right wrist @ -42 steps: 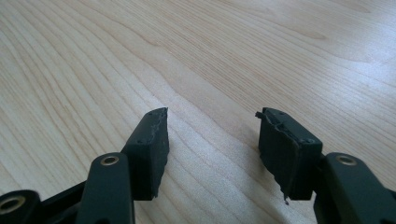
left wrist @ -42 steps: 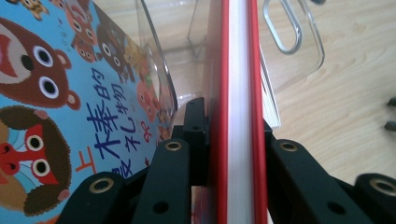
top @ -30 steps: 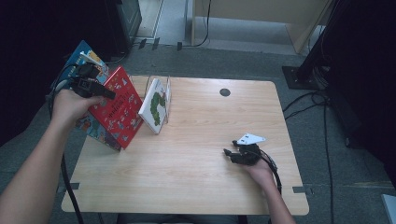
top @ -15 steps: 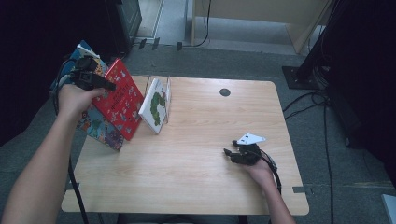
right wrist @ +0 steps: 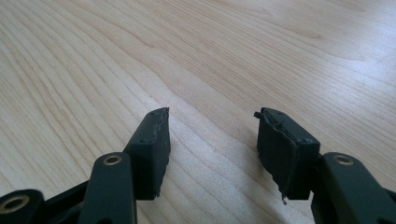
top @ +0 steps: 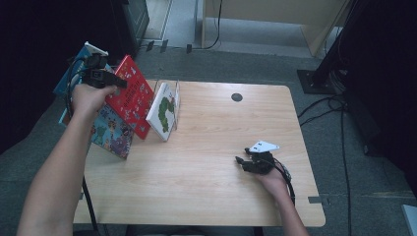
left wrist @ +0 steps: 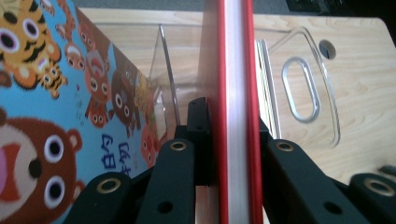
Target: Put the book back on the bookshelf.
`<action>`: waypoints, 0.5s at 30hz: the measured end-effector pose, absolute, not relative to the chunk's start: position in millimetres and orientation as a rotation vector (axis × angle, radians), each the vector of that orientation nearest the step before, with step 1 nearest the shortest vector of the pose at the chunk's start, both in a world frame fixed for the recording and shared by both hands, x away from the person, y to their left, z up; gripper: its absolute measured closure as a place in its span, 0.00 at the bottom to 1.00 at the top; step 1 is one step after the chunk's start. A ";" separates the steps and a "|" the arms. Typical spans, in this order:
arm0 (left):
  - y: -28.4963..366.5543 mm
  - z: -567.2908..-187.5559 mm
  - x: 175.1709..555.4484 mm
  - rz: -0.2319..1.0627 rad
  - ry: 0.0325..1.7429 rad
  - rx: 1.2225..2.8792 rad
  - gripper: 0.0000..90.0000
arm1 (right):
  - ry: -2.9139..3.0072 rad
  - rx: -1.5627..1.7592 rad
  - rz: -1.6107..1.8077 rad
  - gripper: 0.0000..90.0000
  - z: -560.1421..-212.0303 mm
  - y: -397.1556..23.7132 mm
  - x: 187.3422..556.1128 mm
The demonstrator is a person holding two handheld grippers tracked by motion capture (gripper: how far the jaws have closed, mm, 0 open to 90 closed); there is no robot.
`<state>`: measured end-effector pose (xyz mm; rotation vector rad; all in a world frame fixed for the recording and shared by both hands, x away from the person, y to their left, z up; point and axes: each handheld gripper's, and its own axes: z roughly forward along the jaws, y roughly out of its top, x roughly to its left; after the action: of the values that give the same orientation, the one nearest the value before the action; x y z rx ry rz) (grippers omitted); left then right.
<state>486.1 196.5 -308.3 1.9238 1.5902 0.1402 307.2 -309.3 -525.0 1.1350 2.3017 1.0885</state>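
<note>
Lab or recording studio, not a home: bare light-wood table (top: 206, 187) on grey carpet, black curtains (top: 44, 44) on both sides, black cables (top: 339, 113) trailing over the floor, a stand base (top: 314, 78) beside the table, plain wooden furniture (top: 275, 19) behind.

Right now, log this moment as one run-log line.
left gripper: shut on red book, held above clear rack | right gripper: open, resting on table | white book: in rack
</note>
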 end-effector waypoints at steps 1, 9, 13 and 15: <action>197.0 -309.6 488.8 0.145 1.599 1.902 0.89 | 2.301 1.138 1.088 0.49 -524.9 -309.2 307.0; 201.5 -314.5 494.4 0.144 1.598 1.858 0.88 | 2.297 1.142 1.087 0.49 -525.0 -309.0 306.6; 203.0 -313.1 493.2 0.130 1.592 1.874 0.85 | 2.297 1.143 1.087 0.49 -524.9 -309.0 306.6; 204.4 -312.0 492.7 0.147 1.607 1.874 0.80 | 2.298 1.145 1.087 0.49 -524.9 -309.0 306.6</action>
<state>492.7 204.4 -312.0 1.8741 1.6070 0.1469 306.6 -309.0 -524.9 1.1445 2.2976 1.0870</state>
